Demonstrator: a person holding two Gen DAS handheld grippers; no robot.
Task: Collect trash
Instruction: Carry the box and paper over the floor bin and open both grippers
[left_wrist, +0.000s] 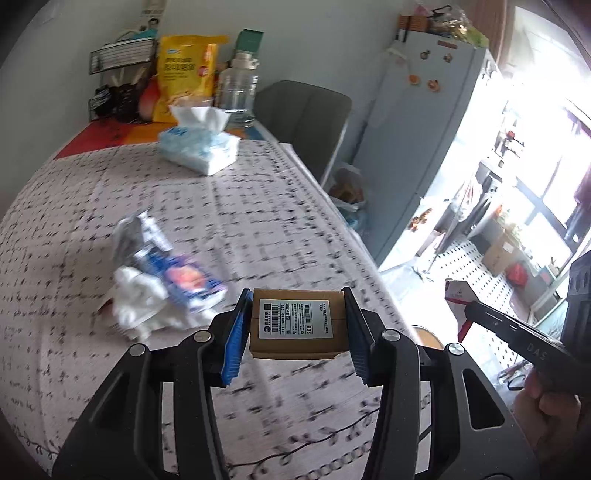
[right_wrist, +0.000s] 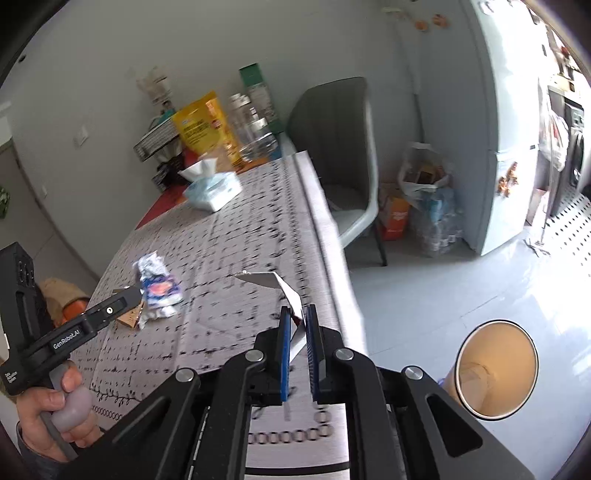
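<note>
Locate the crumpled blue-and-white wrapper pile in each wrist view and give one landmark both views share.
Left wrist: crumpled wrapper pile lies left of centre on the table, beyond the left gripper.
Right wrist: wrapper pile at left, mid-height.
Shared landmark: tissue pack at the table's far end.

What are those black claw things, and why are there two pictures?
They are grabbers a person squeezes by hand, each with its own camera, so each picture looks along one grabber. The left gripper pinches a small cardboard box. The right gripper pinches a folded piece of white card. On the patterned tablecloth lie crumpled wrappers and tissue and a tissue pack. A round bin stands on the floor beside the table.
</note>
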